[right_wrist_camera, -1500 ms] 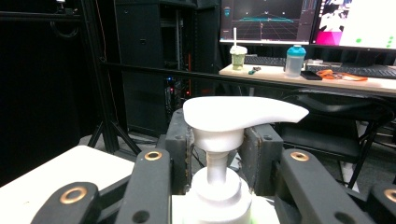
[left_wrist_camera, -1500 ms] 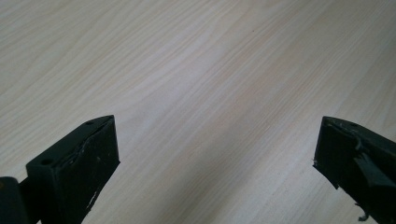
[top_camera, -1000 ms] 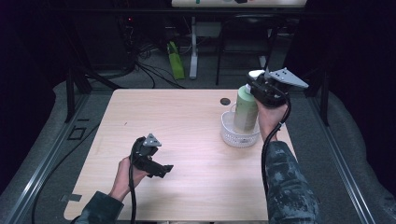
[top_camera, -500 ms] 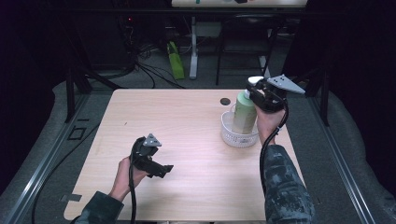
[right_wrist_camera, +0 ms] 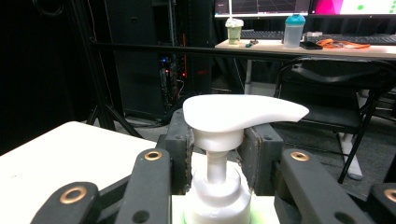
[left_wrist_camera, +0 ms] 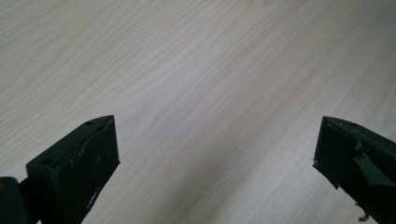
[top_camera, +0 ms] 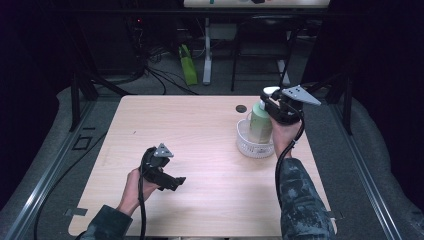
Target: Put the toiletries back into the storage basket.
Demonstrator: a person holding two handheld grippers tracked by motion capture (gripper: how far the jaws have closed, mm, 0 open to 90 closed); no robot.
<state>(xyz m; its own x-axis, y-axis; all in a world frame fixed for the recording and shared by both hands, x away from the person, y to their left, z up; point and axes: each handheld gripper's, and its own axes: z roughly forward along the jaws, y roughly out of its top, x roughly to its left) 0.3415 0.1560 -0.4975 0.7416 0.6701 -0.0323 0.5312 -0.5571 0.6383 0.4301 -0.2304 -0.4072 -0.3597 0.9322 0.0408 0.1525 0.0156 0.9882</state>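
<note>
One pale green pump bottle with a white dispenser head (top_camera: 260, 123), pinched at its neck by the right tool (top_camera: 274, 106), now sits lower than a second ago, inside the clear ribbed plastic bowl (top_camera: 248, 145) on the light wooden surface (top_camera: 200, 135), so placing looks nearly done, while the left tool (top_camera: 172, 182) rests spread and empty.

A lab or office workroom; the pale wood worktop (top_camera: 200, 135) stands inside a black metal frame (top_camera: 80, 90) on grey carpet; cables (top_camera: 150, 75) trail over the floor behind it; beyond, a desk (right_wrist_camera: 327, 49) carries lit monitors (right_wrist_camera: 303, 7), a keyboard (right_wrist_camera: 261, 34) and drink bottles (right_wrist_camera: 293, 30); an office chair (right_wrist_camera: 345, 84) stands before it.
</note>
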